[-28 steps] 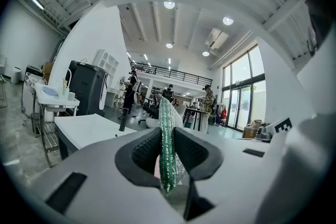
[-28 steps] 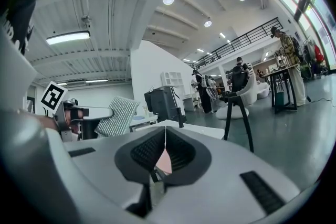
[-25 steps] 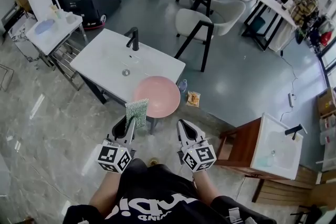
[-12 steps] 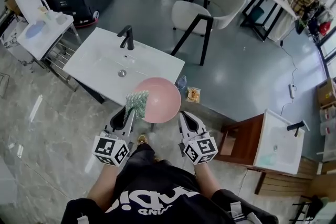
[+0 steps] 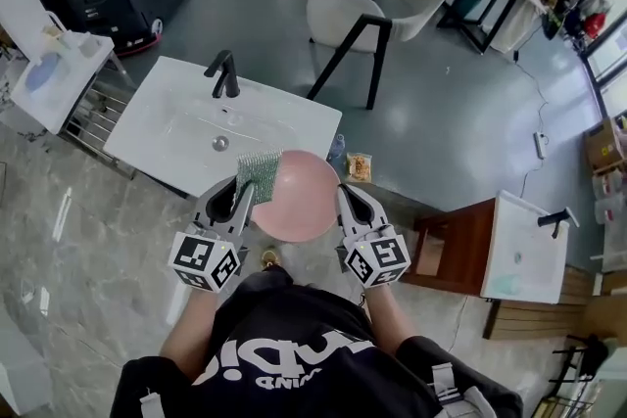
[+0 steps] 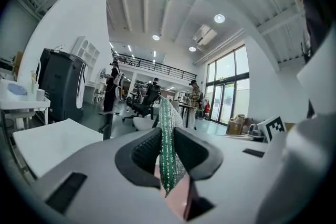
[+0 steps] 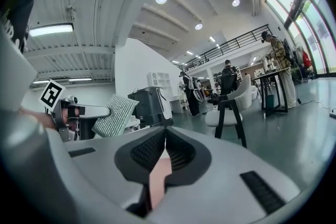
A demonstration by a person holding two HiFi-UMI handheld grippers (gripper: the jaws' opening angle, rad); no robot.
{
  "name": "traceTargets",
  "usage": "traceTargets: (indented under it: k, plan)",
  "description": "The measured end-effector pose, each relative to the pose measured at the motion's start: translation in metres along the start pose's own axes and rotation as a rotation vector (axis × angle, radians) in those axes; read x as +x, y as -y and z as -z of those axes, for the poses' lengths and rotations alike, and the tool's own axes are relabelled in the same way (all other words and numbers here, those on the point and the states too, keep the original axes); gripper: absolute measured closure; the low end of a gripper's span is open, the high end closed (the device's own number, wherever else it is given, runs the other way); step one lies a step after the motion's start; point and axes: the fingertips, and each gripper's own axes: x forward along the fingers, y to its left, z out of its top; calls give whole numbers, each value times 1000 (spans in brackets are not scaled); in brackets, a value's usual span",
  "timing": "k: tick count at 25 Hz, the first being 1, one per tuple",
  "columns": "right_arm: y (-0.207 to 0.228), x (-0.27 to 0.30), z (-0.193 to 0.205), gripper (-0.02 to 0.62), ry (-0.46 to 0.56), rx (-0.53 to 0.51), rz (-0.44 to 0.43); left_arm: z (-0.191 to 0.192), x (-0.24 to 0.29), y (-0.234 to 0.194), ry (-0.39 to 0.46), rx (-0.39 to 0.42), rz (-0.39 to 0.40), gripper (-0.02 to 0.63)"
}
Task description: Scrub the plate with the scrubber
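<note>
While the left tool pinches a flat, glittery green scrubber, the right tool clamps a smooth round pink plate — scrubber at its left edge.

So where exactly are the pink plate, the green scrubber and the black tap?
pink plate point(image 5: 306, 203), head view, on the middle of its face.
green scrubber point(image 5: 260, 173), head view, on the middle of its pad.
black tap point(image 5: 228, 78), head view, on its upright stem.

White washbasin, black tap on it
</note>
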Motion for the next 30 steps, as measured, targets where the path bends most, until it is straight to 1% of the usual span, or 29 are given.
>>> traceTargets:
  k: [6,11,16,20,23,24,25,26,28,30]
  plan:
    - [14,15,-12,575,27,8,65,1,24,-8,-27,-13,78,512]
    - [18,18,-10,575,4,9,80,4,38,-8,-54,-26,104,512]
    - [27,24,-6,575,-35,0,72,8,51,-7,-75,-33,114,512]
    - [36,29,2,575,-73,-2,49,17,63,-7,-89,-40,111,512]
    - [47,32,14,571,-113,19,37,20,70,-1,-91,-41,117,512]
    - [51,34,19,546,-127,35,37,21,73,0,-91,-39,119,511]
    - [55,35,25,457,-144,56,37,21,76,1,-92,-38,120,512]
    - [59,37,32,408,-163,80,37,22,78,2,-93,-37,119,512]
    - [65,40,44,382,-202,112,33,23,82,4,-95,-38,119,512]
    - [68,43,55,382,-246,123,21,24,85,4,-99,-38,120,511]
